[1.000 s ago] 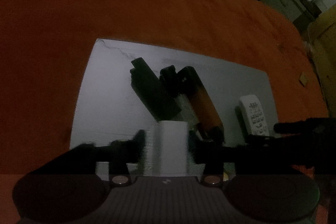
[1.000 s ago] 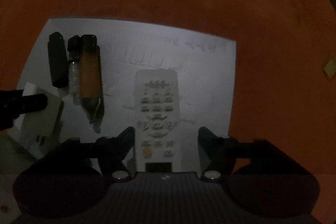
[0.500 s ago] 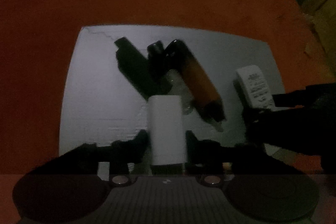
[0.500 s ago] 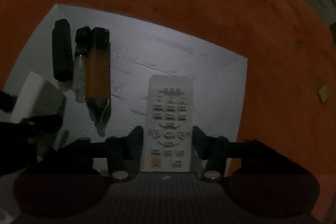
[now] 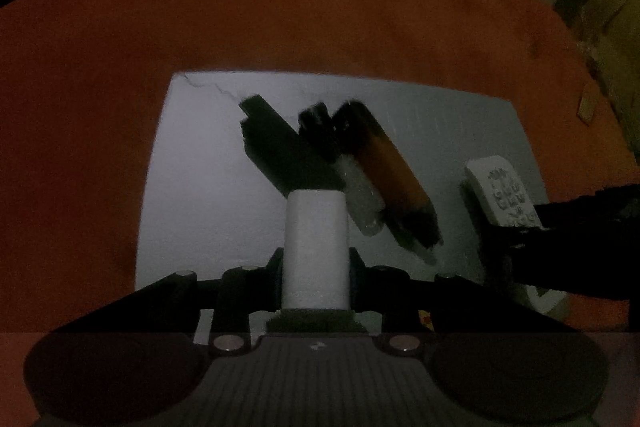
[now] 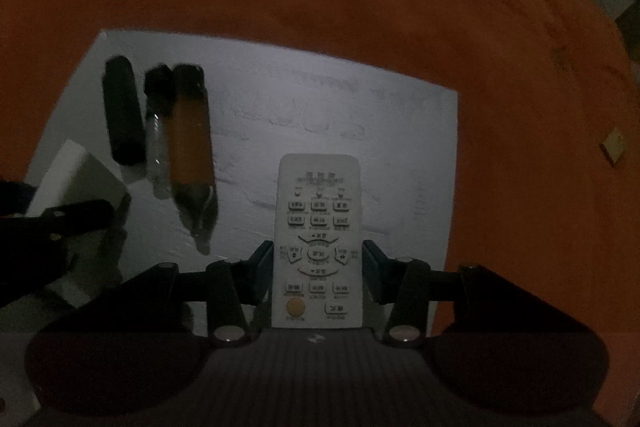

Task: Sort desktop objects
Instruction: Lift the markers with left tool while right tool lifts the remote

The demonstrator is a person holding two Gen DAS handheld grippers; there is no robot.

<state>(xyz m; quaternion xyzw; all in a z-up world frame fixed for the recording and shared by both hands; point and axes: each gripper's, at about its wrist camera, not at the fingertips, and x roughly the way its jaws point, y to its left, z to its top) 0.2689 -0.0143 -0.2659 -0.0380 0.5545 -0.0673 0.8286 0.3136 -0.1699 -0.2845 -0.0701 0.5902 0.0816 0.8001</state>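
The scene is dim, so the three things lying side by side at the far left of the white sheet [image 6: 304, 99] read only as a black bar [image 6: 122, 115], a clear tube [image 6: 157, 143] and an orange tube [image 6: 191, 143]. The left tool [image 5: 315, 267] has just been closing and is clamped on a white block [image 5: 315, 247], which hides the bar's near end. The right tool [image 6: 318, 263] grips a white remote [image 6: 318, 227] by its sides, low on the sheet. Orange cloth [image 6: 500, 107] covers the worktop.
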